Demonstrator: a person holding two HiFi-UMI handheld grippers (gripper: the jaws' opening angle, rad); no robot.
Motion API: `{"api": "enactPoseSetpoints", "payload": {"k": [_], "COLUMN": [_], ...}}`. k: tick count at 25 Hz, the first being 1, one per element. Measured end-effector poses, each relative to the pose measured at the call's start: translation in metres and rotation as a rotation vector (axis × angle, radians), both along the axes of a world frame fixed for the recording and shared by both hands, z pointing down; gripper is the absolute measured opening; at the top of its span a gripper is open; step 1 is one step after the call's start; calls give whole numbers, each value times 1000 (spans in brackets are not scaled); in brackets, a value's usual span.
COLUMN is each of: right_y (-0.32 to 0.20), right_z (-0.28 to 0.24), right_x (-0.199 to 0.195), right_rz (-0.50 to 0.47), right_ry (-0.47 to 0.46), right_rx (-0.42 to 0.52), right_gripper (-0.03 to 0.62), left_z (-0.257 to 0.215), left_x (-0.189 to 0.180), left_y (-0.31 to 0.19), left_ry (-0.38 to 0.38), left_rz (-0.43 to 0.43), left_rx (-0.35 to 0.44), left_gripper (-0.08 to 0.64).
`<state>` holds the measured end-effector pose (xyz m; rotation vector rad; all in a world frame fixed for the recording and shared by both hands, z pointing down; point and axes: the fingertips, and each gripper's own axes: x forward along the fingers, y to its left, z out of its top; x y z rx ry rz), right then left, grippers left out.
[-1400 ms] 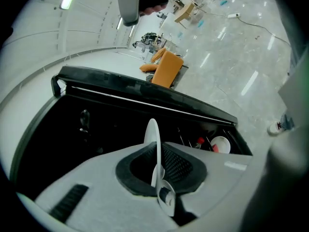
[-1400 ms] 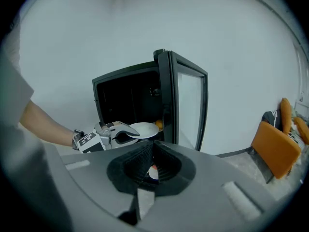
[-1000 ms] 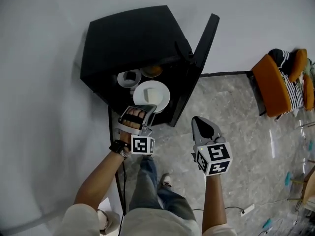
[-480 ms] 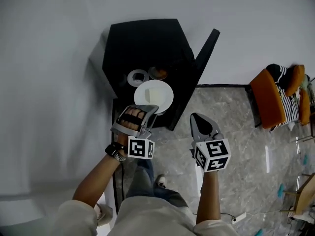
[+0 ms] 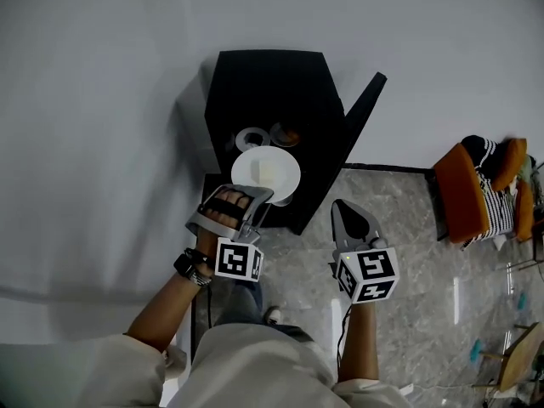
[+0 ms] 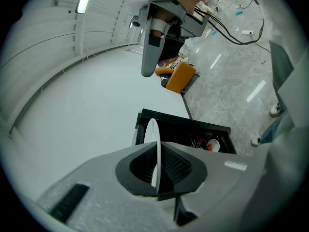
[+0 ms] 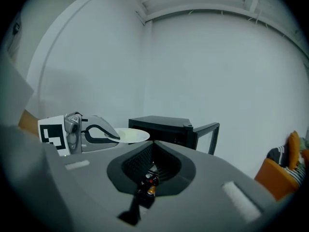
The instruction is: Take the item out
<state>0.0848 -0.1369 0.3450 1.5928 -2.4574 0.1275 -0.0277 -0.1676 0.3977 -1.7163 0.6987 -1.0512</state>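
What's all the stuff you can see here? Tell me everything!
box: one, black, against the white wall, its door open
plate: one, white, in front of the open box
slab: one, cream, lying on the plate
cup: one, white, inside the box
brown thing: one, inside the box beside the cup, too small to tell what
chair: one, orange, at the right on the floor, with a striped cloth on it
left gripper: one, grey, jaws shut on the plate's rim
right gripper: one, grey, jaws together and empty, right of the plate
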Motion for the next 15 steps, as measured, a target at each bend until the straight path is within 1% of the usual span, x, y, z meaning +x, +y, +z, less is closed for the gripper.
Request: {"api": "enactPoseSetpoints", "payload": {"k": [3,6,9,12,15], "right_y": [17,17,27,35,38], "right_z": [-6,-10,-14,-18,-23], "right_x": [-6,-6,-6,-6,-11], "right_rz": [-16,-24,-21,-23,-48], "right_ry": [26,35,41,42,39], "right_rx": [9,2,17,35,36], "right_gripper": [8,8,8,8,8], "left_z": [-7,-15,-20,-26,-38], "left_x": [-6,-8,-11,-12,-12], "left_y": [20,26,42,54,60], "left_ry": [-9,-4,-7,-3,2], "left_rz": [-15,-29,-31,-37,-40], "left_rx": [-6,-16,-21,-9,9], "left_gripper": [21,21,23,25,25]}}
